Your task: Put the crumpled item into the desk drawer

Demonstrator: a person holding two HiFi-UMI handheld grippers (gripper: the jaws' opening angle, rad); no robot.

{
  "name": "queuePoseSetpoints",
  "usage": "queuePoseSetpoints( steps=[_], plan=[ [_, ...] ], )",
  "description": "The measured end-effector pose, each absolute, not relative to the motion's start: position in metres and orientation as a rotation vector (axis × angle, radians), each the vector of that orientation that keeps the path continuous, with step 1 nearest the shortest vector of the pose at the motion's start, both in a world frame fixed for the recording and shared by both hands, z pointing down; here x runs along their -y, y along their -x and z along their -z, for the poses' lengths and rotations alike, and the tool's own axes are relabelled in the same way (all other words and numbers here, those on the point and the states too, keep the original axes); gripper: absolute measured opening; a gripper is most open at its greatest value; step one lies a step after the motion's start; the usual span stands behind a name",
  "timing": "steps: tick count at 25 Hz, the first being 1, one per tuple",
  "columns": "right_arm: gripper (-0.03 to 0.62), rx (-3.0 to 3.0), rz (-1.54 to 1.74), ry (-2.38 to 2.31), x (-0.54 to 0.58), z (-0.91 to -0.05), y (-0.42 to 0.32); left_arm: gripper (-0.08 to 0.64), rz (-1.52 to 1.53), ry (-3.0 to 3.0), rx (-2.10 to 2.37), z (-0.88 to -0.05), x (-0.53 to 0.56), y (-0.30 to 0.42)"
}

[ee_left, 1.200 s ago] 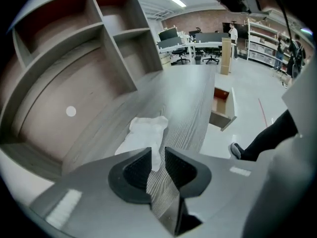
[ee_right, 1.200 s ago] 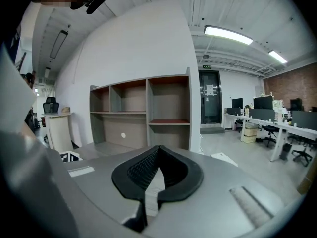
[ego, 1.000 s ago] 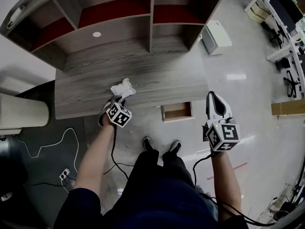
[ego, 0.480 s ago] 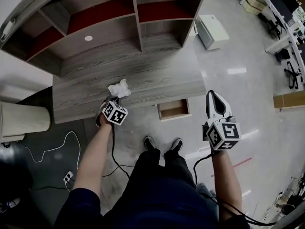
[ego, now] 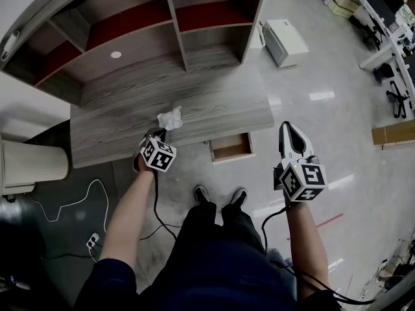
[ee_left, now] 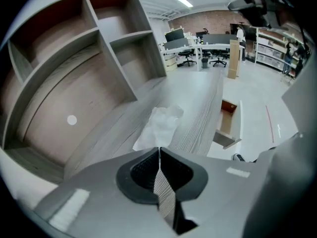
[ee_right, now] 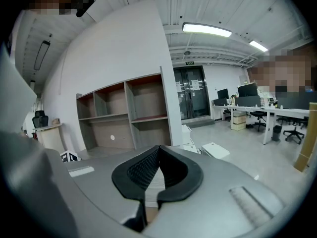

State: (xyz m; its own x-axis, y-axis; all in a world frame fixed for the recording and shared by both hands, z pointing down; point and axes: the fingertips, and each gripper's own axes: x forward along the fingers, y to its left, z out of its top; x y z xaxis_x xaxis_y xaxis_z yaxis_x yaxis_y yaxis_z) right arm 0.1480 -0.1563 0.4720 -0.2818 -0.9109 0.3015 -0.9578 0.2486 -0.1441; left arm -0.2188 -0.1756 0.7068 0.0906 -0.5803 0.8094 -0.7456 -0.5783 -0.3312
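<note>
Head view: grey wood desk point(ego: 214, 102) w/ shelf hutch point(ego: 181, 24) along its back. The crumpled item point(ego: 170, 118), white and paper-like, sits on the desk top close to the desk's front edge, roughly mid-width. Left gripper point(ego: 160, 133) reaches in over that front edge, marker cube just off the desk on the person's side, tips at the item's near edge.

Left gripper view: left gripper point(ee_left: 159, 150) jaws are together at the tips, pinched on the near corner of the crumpled item point(ee_left: 159, 127). The rest of the item lies out on the desk point(ee_left: 198, 108) beyond the tips.

The drawer point(ego: 230, 146) hangs open under the desk's front edge, toward the desk's right end, inside looks bare. It's also seen in left gripper view point(ee_left: 229, 123), off the desk's right side, well apart from the item.

Right gripper point(ego: 286, 129) is held over the floor in front of the desk's right corner, near the drawer but not touching it. In right gripper view the right gripper point(ee_right: 158, 150) jaws are closed together w/ nothing between them; the hutch point(ee_right: 124, 113) shows behind.

Vs 1 s ago: the desk and hutch sit further left in head view, so the head has turned. The item looks smaller and more bunched, and now lies a bit right of the left cube rather than straight above it. Left gripper is at about the same spot on the desk's front edge. Right gripper has hardly shifted in frame.
</note>
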Motion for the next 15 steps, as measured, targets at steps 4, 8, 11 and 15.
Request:
queuePoseSetpoints(
  steps=[4,8,11,15],
  plan=[
    [0.006,2.355,-0.390,-1.770,0.154,-0.464,-0.155,0.012,-1.456,-2.245,1.332,-0.694,0.174,0.185],
    [0.006,2.364,-0.372,-1.778,0.151,-0.459,-0.164,0.012,-1.445,-2.314,1.295,-0.684,0.168,0.149],
    [0.006,2.364,-0.369,-1.786,0.148,-0.457,-0.171,0.012,-1.442,-2.360,1.255,-0.679,0.163,0.124],
    [0.006,2.367,-0.367,-1.798,0.144,-0.454,-0.179,0.012,-1.451,-2.409,1.208,-0.676,0.155,0.097]
  ],
)
